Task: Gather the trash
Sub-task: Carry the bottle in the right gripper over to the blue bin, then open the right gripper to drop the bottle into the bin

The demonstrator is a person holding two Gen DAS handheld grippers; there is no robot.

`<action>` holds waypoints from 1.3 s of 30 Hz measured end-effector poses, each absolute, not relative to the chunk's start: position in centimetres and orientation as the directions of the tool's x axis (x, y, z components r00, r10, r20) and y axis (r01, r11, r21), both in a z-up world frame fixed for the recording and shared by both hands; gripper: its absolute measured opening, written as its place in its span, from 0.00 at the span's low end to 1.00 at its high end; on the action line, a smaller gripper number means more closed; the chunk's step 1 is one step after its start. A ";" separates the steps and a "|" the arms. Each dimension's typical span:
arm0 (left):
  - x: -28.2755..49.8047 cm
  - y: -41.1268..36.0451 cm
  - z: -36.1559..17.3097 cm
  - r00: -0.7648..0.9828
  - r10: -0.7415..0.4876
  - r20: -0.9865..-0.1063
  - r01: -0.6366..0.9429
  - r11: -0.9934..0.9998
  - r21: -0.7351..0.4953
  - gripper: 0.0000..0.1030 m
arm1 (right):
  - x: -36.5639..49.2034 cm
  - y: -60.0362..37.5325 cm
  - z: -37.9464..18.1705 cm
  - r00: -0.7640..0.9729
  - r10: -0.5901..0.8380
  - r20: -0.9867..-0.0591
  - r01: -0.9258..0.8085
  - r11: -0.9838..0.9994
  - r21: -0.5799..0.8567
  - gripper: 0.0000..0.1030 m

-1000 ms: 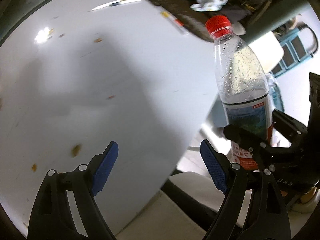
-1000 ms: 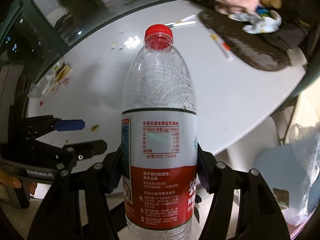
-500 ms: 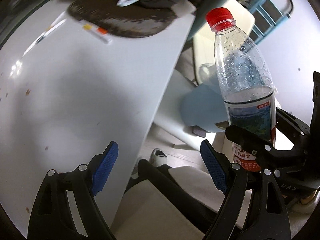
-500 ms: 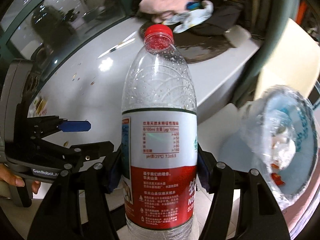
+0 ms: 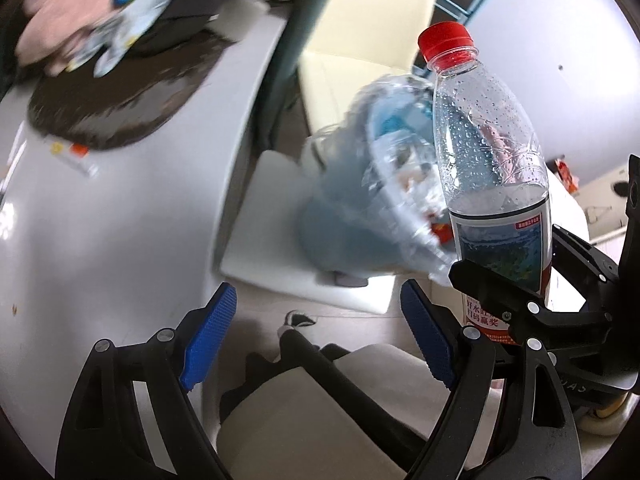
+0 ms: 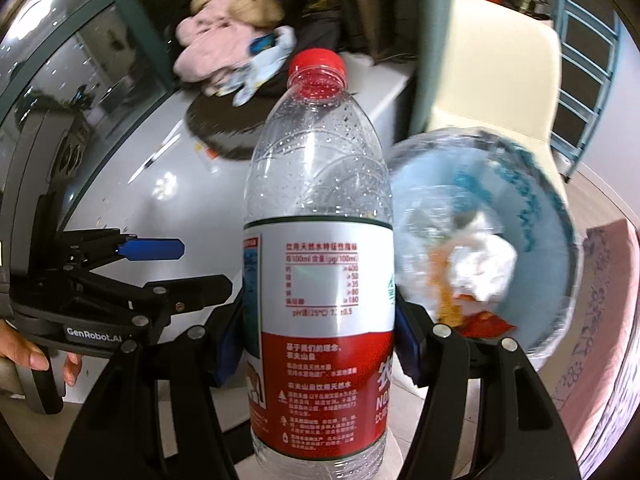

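My right gripper (image 6: 318,348) is shut on a clear plastic water bottle (image 6: 318,240) with a red cap and a red and white label, held upright. The bottle also shows in the left wrist view (image 5: 492,168), clamped in the right gripper (image 5: 516,292). A blue bin with a clear bag liner (image 6: 516,208) stands just right of the bottle and holds crumpled white paper and orange scraps; it also shows in the left wrist view (image 5: 352,208), behind the bottle. My left gripper (image 5: 316,340) is open and empty; it also shows at the left of the right wrist view (image 6: 160,264).
A white table (image 5: 120,200) lies to the left, with a dark mat (image 5: 120,92), pens and a pile of clothes (image 6: 224,44). A cream chair (image 6: 492,76) stands behind the bin. A low white stool (image 5: 280,240) sits under the bin. My legs are below.
Both grippers have swung right, away from the table top. The bin has come into full view and is now close beside the held bottle. The grip on the bottle is unchanged.
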State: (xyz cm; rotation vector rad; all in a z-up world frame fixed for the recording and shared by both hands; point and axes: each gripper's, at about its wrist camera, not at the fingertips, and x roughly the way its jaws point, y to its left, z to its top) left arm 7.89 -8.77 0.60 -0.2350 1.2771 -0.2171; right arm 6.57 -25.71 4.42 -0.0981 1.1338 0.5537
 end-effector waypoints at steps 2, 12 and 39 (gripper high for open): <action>9.0 -10.0 0.6 0.274 -0.294 -0.916 0.048 0.955 -0.293 0.79 | 7.7 -27.0 4.4 0.316 0.357 -0.879 -0.446 0.874 0.194 0.57; 14.3 -15.3 -0.1 0.259 -0.313 -0.914 0.095 0.950 -0.298 0.79 | 12.3 -31.9 3.3 0.333 0.313 -0.889 -0.396 0.903 0.169 0.57; 15.8 -14.7 -1.4 0.255 -0.305 -0.918 0.014 0.950 -0.311 0.79 | 15.3 -31.6 1.7 0.371 0.214 -0.904 -0.422 0.906 0.041 0.68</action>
